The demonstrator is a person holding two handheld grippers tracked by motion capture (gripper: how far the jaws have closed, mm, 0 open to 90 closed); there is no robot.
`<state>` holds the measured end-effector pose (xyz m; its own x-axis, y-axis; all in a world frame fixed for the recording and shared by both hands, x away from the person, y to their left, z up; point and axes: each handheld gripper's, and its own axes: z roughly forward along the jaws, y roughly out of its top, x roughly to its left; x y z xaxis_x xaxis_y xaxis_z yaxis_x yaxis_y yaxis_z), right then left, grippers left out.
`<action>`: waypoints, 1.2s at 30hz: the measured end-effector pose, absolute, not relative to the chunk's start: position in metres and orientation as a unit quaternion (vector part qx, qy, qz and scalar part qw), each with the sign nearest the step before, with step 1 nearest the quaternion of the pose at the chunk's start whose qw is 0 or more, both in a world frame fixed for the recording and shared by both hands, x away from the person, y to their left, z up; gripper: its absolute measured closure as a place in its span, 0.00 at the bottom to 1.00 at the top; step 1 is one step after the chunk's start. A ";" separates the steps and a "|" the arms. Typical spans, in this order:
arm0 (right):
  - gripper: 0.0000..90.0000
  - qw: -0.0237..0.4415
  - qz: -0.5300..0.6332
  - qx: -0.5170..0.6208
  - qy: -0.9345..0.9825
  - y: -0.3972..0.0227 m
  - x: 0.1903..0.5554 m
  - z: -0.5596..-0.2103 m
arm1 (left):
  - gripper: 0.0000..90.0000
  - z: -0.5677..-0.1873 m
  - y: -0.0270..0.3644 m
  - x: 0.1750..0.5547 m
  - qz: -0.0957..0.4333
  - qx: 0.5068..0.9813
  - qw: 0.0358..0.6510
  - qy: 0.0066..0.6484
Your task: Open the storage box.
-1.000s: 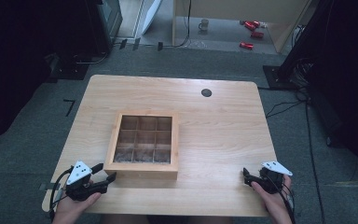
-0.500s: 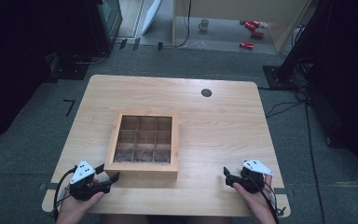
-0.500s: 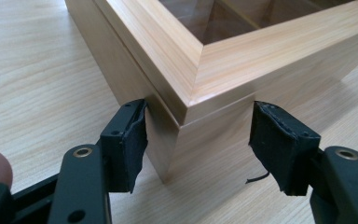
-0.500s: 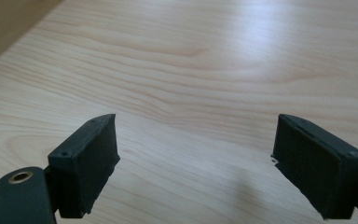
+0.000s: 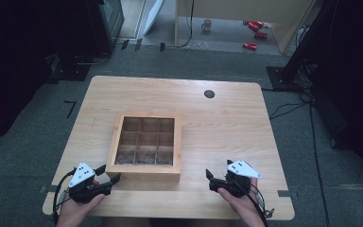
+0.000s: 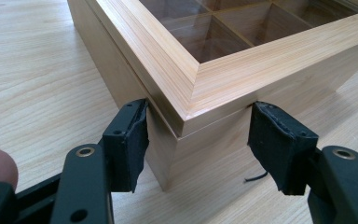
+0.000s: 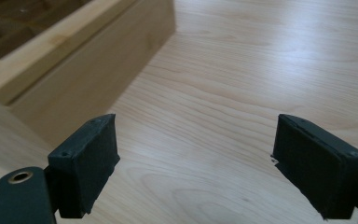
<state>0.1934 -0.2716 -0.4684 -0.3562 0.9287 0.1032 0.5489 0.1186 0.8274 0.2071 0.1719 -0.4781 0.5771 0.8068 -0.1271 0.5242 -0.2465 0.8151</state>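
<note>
Since the earlier frame, the right gripper [image 5: 213, 180] has shifted inward toward frame centre. Left gripper [image 5: 108, 176] stands at lower left, jaws spread astride the box corner. Both grippers are open. The square, smooth-grained wooden box [image 5: 146, 171], nine compartments, sits mid-table [image 5: 227, 118].

Square wooden box [image 5: 146, 146], glass-paned lid closed, nine compartments inside, flat near table's front-centre

The right tongs [image 7: 193, 163] hang spread wide over bare table [image 7: 261, 70], the wooden box [image 7: 88, 60] ahead to their left.
</note>
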 end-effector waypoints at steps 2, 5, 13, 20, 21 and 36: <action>0.15 0.223 0.419 0.512 0.716 -0.263 0.193 -0.467 | 0.43 -0.477 0.172 0.207 0.163 0.774 0.436 0.430; 0.15 0.215 0.417 0.501 0.726 -0.248 0.193 -0.467 | 0.43 -0.476 0.171 0.208 0.166 0.774 0.434 0.429; 0.15 0.197 0.420 0.481 0.744 -0.217 0.195 -0.473 | 0.44 -0.469 0.168 0.208 0.181 0.776 0.431 0.423; 0.15 0.189 0.423 0.464 0.755 -0.193 0.197 -0.474 | 0.44 -0.465 0.166 0.208 0.184 0.774 0.434 0.421; 0.15 0.189 0.425 0.462 0.755 -0.191 0.198 -0.474 | 0.44 -0.465 0.166 0.208 0.186 0.775 0.434 0.420; 0.17 0.197 0.436 0.467 0.744 -0.177 0.207 -0.468 | 0.43 -0.462 0.167 0.209 0.185 0.770 0.445 0.419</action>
